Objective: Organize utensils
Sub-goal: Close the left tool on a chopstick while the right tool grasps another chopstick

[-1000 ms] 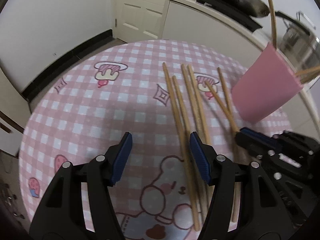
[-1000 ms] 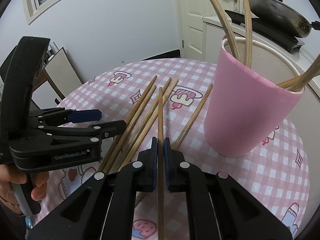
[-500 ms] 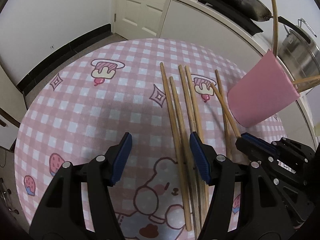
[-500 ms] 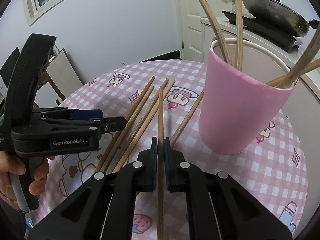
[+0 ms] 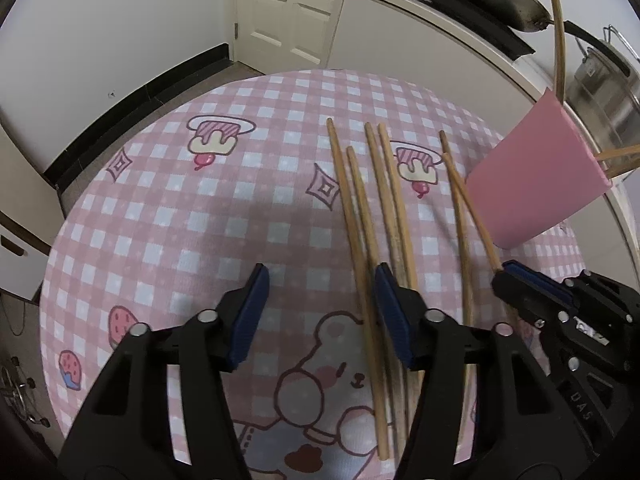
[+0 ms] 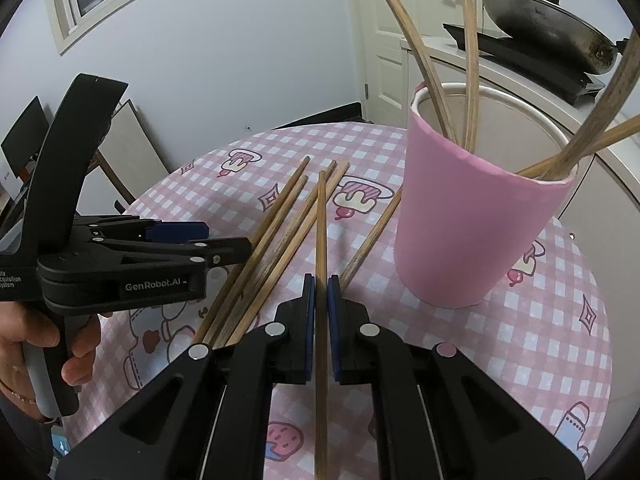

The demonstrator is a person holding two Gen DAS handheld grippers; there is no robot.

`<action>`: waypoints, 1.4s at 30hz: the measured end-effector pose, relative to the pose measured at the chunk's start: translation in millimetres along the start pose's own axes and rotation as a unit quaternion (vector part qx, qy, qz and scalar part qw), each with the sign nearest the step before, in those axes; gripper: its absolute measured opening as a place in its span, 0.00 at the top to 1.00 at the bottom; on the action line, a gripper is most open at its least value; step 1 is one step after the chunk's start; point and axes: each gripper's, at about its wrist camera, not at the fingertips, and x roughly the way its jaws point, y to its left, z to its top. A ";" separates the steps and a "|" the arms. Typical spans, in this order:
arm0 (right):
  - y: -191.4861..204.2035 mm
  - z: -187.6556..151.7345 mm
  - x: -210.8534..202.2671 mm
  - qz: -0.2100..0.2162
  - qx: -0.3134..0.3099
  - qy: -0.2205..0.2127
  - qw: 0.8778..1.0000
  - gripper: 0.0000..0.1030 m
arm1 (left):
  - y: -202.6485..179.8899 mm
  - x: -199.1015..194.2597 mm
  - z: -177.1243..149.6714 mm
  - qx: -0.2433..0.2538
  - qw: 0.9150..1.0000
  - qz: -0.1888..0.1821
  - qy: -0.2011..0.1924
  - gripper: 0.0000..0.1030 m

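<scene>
Several wooden chopsticks (image 5: 384, 200) lie side by side on the pink checked round table (image 5: 180, 220). My left gripper (image 5: 320, 304) hovers low over their near ends, its jaws closing. One chopstick runs just inside the right pad (image 5: 390, 312), and neither pad presses on it. My right gripper (image 6: 321, 284) is shut on a single chopstick (image 6: 321, 220), held off the cloth and pointing at the table's far side. A pink cup (image 6: 472, 232) stands to its right with several chopsticks (image 6: 468, 80) leaning in it.
A person's hand (image 6: 76, 344) holds the left gripper (image 6: 226, 239) at the left. Behind the table, a counter carries a wok (image 6: 548, 28) and a steel pot (image 5: 600, 92). A white door (image 5: 288, 20) and a folded chair (image 6: 132, 152) stand by the walls.
The left jaws have narrowed a little over the chopsticks. The right gripper keeps its hold on the single chopstick and has hardly moved.
</scene>
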 end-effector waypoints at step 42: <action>4.1 -39.5 -12.3 -0.024 -0.012 0.064 0.998 0.95 | -2.1 -34.9 -53.8 0.063 0.998 0.010 -0.004 0.93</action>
